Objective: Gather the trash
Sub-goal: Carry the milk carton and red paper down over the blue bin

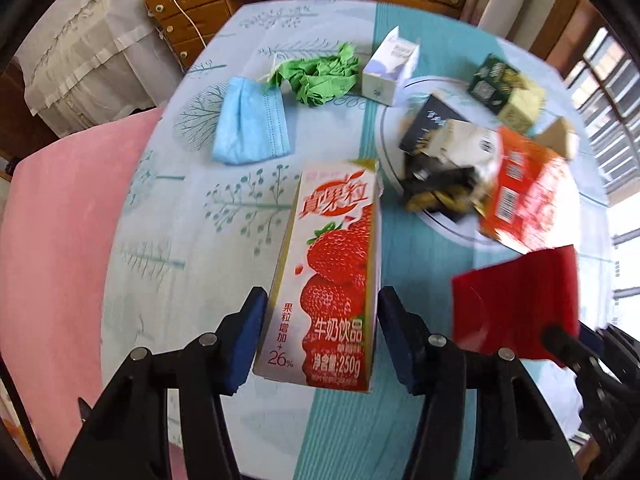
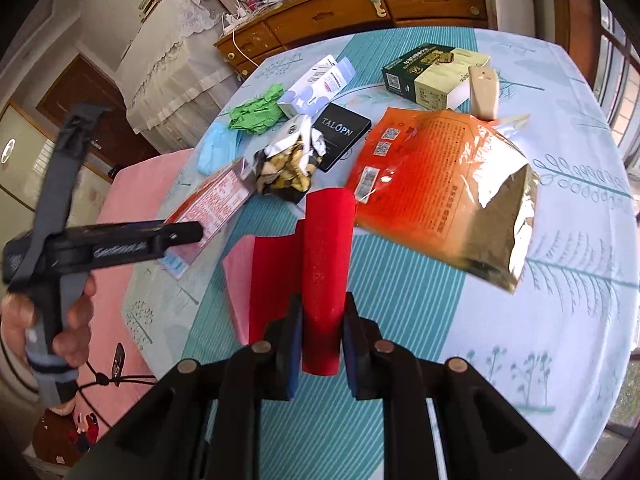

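Observation:
My left gripper [image 1: 322, 332] is shut on a strawberry milk carton [image 1: 332, 280], held above the round table; it also shows in the right wrist view [image 2: 216, 200]. My right gripper [image 2: 322, 344] is shut on a folded red paper [image 2: 324, 272], which appears in the left wrist view [image 1: 516, 304] at the right. On the table lie an orange foil bag [image 2: 436, 184], a crumpled snack wrapper [image 2: 288, 160], a black box [image 2: 340, 136], a green-and-cream box [image 2: 432, 70], a white-blue carton [image 2: 316, 88], green crumpled paper [image 2: 256, 114] and a blue face mask [image 1: 252, 124].
The table has a teal and pale blue cloth [image 2: 540, 320]. A pink cushioned chair [image 1: 56, 240] stands at its left. A wooden drawer cabinet [image 2: 360, 4] lines the far wall. A beige remote-like object [image 2: 484, 90] lies by the green box.

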{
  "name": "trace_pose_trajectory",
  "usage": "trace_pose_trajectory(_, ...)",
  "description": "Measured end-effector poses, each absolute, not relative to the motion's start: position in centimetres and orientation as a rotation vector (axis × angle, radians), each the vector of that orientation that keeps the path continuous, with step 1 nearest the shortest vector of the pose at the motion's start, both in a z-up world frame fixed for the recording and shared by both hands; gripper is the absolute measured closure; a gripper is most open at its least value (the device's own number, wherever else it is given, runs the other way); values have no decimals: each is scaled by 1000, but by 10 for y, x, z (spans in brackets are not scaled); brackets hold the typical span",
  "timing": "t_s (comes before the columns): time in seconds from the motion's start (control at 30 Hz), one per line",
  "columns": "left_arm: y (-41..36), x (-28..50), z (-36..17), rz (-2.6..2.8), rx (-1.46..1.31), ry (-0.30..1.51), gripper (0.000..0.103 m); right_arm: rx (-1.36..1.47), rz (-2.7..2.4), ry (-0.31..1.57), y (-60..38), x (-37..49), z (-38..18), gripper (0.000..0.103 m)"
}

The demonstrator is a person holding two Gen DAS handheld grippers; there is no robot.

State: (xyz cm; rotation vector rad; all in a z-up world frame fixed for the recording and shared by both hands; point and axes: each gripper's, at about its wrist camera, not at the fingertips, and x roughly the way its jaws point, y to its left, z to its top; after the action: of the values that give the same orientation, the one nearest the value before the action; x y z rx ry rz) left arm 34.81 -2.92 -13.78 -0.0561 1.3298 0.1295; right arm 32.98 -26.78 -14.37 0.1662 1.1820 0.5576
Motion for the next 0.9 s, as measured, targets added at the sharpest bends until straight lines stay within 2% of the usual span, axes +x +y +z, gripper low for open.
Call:
trace_pose_trajectory(0.4,22,189,-74,-8,-82,1170,49,161,433,1147,-230,222,-115,86)
trace_pose_trajectory(0.63,70,110,-75,-36,-96,1148,48,155,380,1123,-192,144,-97,86)
trace_pose_trajectory(0.9,107,57,-79,-77,-80,1118,49,144,313,1072,-159,78,-78,86)
